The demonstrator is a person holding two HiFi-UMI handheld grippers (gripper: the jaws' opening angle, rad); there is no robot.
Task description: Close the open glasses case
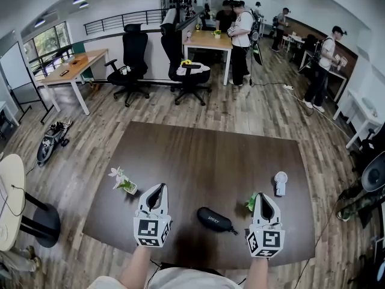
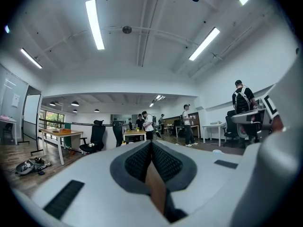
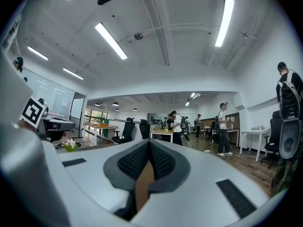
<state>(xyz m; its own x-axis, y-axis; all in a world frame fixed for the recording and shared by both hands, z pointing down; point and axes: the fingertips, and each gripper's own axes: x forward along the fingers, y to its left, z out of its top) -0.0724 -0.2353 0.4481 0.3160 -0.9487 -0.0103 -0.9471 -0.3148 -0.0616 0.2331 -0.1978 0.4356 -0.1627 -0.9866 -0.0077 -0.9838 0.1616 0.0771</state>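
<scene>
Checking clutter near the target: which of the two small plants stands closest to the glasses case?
The plant beside the right gripper, just right of the glasses case; the other plant stands far left, beyond the left gripper.

The black glasses case (image 1: pixel 215 219) lies closed — flat, slightly angled — on the dark table's near edge
</scene>
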